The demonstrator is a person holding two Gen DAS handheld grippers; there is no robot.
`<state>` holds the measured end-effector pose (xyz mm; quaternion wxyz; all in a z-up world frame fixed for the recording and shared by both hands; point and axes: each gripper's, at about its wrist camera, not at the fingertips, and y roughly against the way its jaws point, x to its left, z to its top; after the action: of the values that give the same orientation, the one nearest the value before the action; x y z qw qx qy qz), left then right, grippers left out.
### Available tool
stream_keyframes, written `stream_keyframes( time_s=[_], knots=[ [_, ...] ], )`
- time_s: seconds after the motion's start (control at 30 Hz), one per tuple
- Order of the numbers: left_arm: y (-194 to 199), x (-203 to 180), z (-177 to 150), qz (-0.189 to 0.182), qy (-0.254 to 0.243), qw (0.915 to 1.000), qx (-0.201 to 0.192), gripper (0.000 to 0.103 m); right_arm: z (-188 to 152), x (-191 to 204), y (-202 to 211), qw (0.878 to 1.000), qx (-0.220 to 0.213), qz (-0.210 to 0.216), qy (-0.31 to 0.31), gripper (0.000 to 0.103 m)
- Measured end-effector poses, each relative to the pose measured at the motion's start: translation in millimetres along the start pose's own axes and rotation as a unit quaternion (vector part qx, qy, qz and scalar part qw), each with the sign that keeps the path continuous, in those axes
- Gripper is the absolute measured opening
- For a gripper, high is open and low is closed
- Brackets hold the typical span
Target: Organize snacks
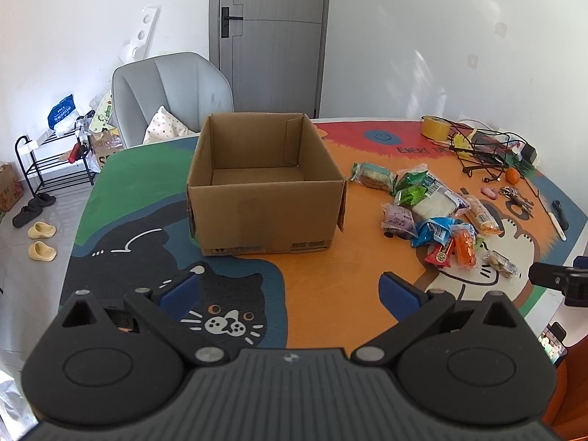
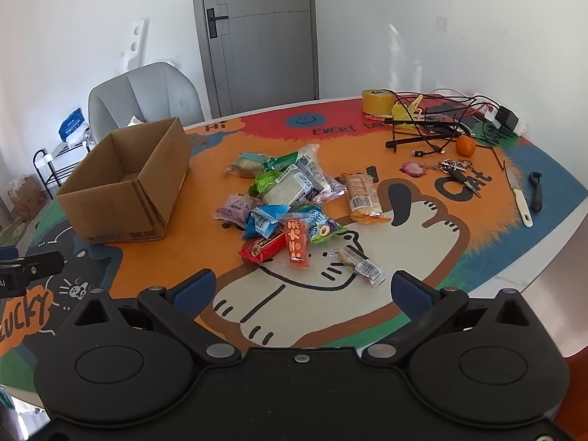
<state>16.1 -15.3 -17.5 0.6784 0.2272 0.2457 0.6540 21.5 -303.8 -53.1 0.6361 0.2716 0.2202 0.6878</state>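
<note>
An open, empty cardboard box point(image 1: 264, 198) stands on the cartoon-print table; it also shows in the right wrist view point(image 2: 125, 183) at the left. A pile of wrapped snacks point(image 2: 286, 205) lies right of the box, with an orange packet point(image 2: 296, 240), a red packet point(image 2: 262, 248) and a clear packet point(image 2: 358, 264) nearest me; the pile shows in the left wrist view point(image 1: 441, 213) too. My left gripper point(image 1: 288, 290) is open and empty, in front of the box. My right gripper point(image 2: 303, 288) is open and empty, just short of the pile.
At the far right lie a yellow tape roll point(image 2: 376, 101), tangled black cables point(image 2: 433, 125), an orange point(image 2: 465, 145), keys point(image 2: 457, 169), a knife point(image 2: 518, 198) and a peeler point(image 2: 535, 191). A grey chair point(image 1: 169, 99) stands behind the table; a shoe rack point(image 1: 55, 158) at left.
</note>
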Motion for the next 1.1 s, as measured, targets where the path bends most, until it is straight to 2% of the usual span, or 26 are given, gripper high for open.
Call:
stream_keyframes(
  time_s=[0.47,0.93,1.1],
  knots=[
    [-32.3,-17.9,7.7,0.004,0.01,0.9999,0.004,0.103,-0.7,-24.1,-33.7,0.999,0.015,-0.033,-0.012,0.103],
    [-65.9,-64.6,13.3,-0.025,-0.018,0.9995,0.009,0.102,-7.4,-59.1,-67.8,0.999,0.033,-0.015,-0.037,0.103],
    [-79.7,-79.3,16.3,-0.035,-0.017,0.9992,0.008,0.102,-8.5,-71.8,-77.1,0.998,0.023,-0.017,-0.047,0.103]
  ],
)
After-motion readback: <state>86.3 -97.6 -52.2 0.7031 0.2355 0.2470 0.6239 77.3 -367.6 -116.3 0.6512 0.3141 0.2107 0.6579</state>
